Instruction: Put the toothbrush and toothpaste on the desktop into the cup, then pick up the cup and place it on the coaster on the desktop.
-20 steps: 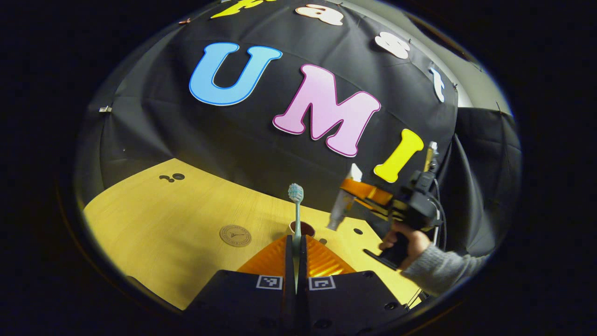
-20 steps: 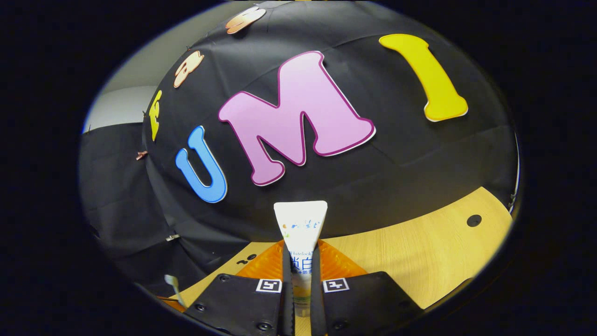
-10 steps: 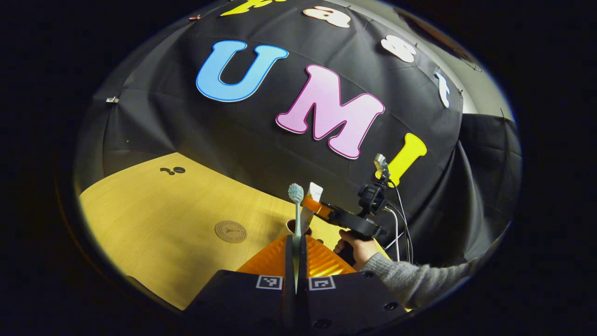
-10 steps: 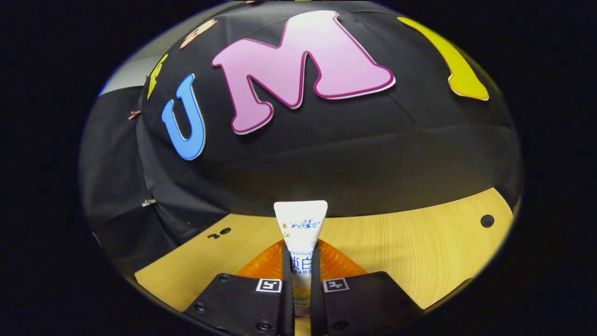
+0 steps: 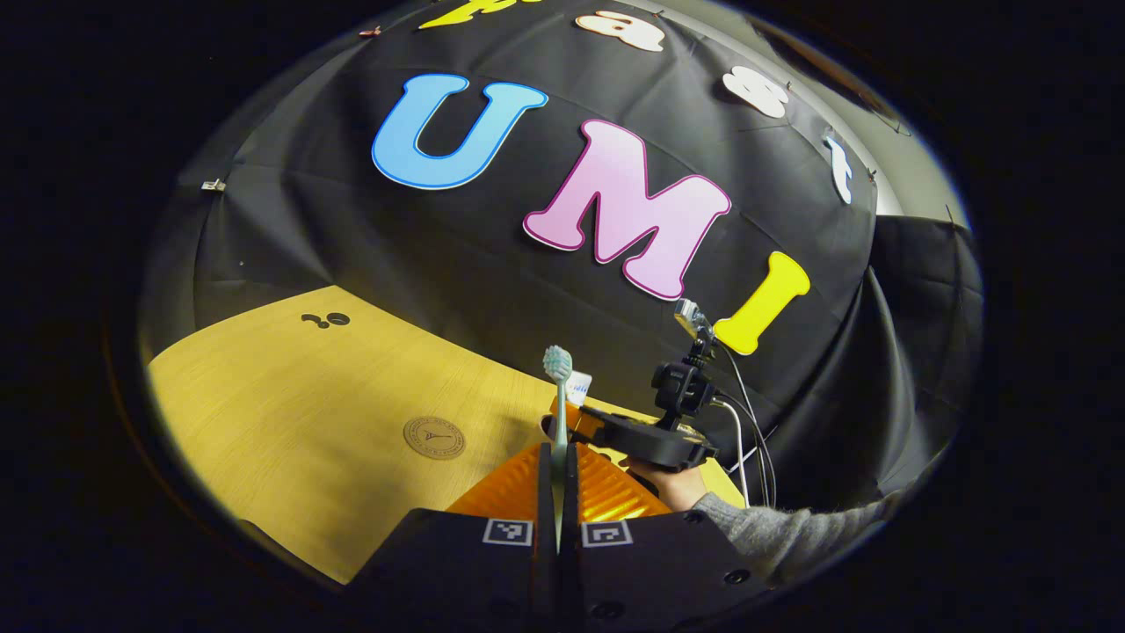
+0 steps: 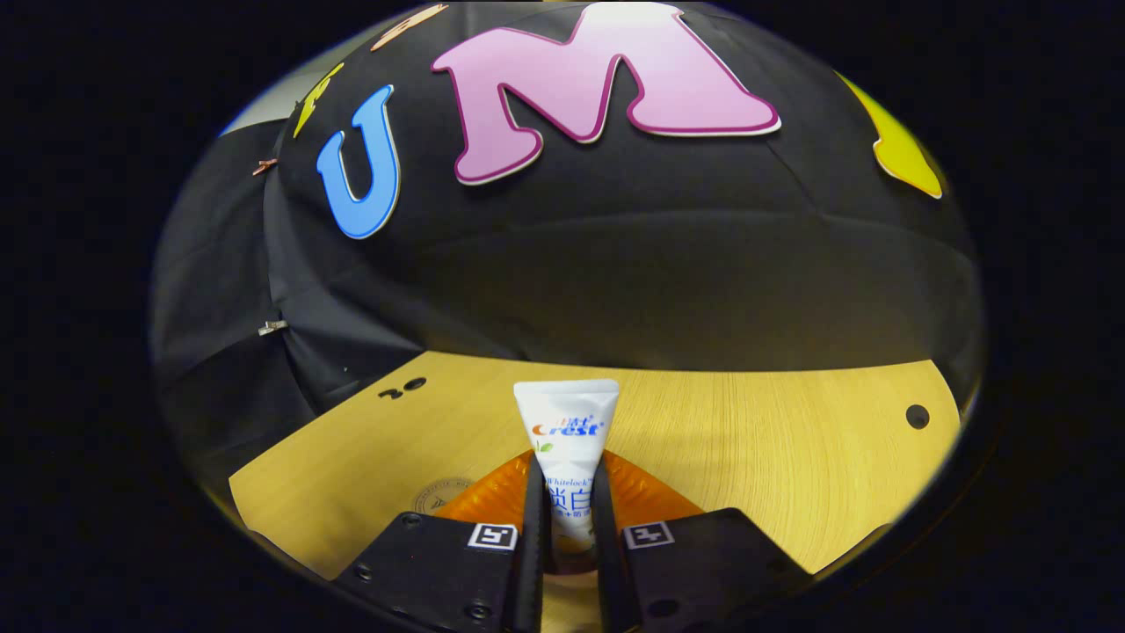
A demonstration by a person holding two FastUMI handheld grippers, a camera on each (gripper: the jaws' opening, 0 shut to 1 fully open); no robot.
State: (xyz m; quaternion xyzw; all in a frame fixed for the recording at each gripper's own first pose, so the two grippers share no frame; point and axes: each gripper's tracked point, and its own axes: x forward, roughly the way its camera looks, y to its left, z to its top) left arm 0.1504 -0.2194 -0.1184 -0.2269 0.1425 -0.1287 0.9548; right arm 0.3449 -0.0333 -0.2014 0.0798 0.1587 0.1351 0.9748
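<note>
The left gripper [image 5: 557, 475] is clamped tight on the toothbrush [image 5: 558, 396], both fingers pinching the handle so the brush stands straight up, bristles on top. The right gripper [image 6: 569, 527] is pinched the same way on the toothpaste [image 6: 567, 440], a white tube standing upright with its flat crimped end up. There's printing on the tube, a logo plus smaller lines underneath.

The left gripper view also catches the right gripper [image 5: 587, 420] farther off just past the brush, with a hand [image 5: 670, 482] and grey sleeve [image 5: 778, 536] behind it. The tube's top [image 5: 577, 384] pokes up right beside the bristles. The cup is mostly hidden behind the brush there. The round brown coaster [image 5: 434, 437] lies flat on the wooden desktop [image 5: 290, 413], off to the left of the brush. In the right gripper view, the coaster [image 6: 439, 495] just peeks out beside the left finger.
</note>
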